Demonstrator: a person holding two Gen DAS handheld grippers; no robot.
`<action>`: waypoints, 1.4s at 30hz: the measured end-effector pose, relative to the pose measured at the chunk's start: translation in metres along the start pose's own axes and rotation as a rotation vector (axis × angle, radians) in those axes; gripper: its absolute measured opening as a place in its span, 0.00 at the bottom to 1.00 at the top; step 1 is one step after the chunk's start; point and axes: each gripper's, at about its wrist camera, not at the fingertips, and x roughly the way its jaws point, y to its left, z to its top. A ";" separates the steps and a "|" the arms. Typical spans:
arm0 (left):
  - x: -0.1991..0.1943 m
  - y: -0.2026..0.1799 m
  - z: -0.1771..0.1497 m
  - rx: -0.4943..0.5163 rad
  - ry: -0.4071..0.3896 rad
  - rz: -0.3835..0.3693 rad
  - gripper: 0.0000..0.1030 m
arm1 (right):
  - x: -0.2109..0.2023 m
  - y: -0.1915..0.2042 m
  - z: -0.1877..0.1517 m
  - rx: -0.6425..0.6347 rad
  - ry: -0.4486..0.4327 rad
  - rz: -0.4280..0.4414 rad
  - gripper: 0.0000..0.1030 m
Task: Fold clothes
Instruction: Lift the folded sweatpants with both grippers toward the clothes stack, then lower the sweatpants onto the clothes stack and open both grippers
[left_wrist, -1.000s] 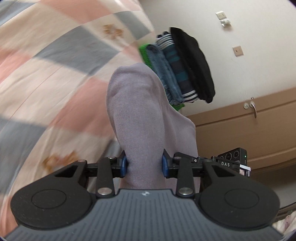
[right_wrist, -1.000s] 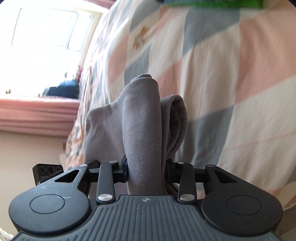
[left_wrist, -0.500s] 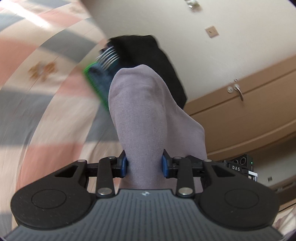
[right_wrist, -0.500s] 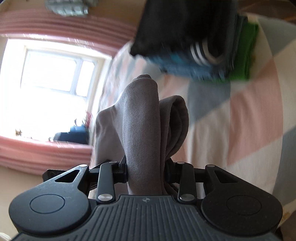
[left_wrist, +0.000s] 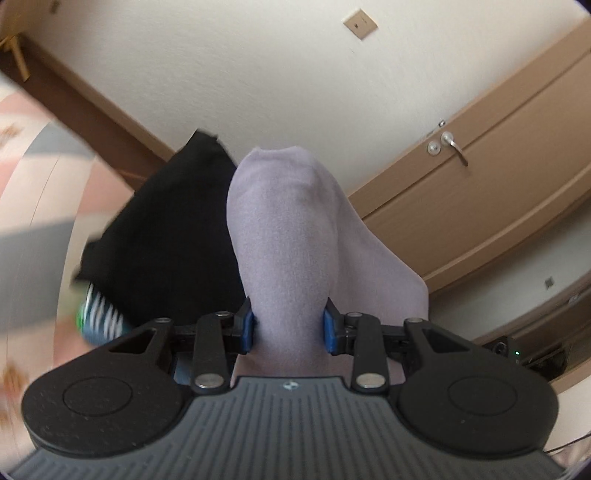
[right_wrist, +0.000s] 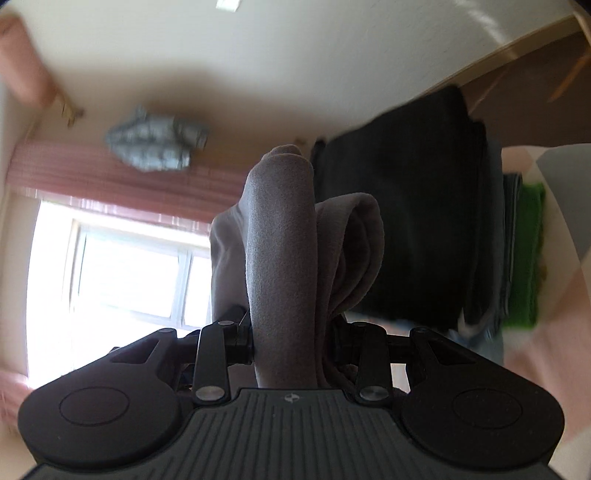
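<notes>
A folded grey garment (left_wrist: 288, 236) bulges up between the blue pads of my left gripper (left_wrist: 289, 326), which is shut on it. The same grey garment (right_wrist: 284, 251) shows in the right wrist view as thick folded layers, with my right gripper (right_wrist: 291, 341) shut on it. Just beyond the cloth lies a stack of folded clothes with a black piece on top (left_wrist: 166, 236); in the right wrist view the stack (right_wrist: 413, 221) shows black, blue-grey and green layers (right_wrist: 528, 258). The garment hangs over or beside this stack; whether they touch is hidden.
The stack rests on a bed with a pink, grey and white checked cover (left_wrist: 33, 192). A wooden door with a lever handle (left_wrist: 454, 147) and a white wall lie behind. A bright window (right_wrist: 122, 266) with pink curtains shows at left of the right wrist view.
Both grippers have carried the grey garment up and across the bed toward the clothes stack, which now looks much nearer and larger. Both views have rolled; the grips are unchanged.
</notes>
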 end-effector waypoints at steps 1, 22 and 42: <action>0.008 0.000 0.010 0.022 0.011 0.005 0.28 | 0.003 -0.002 0.005 0.009 -0.023 0.002 0.34; 0.061 0.030 0.054 0.083 -0.029 -0.067 0.29 | 0.044 -0.036 0.063 0.013 -0.143 0.096 0.34; 0.033 -0.019 0.052 0.230 -0.182 0.147 0.32 | 0.005 0.006 0.062 -0.470 -0.334 -0.391 0.53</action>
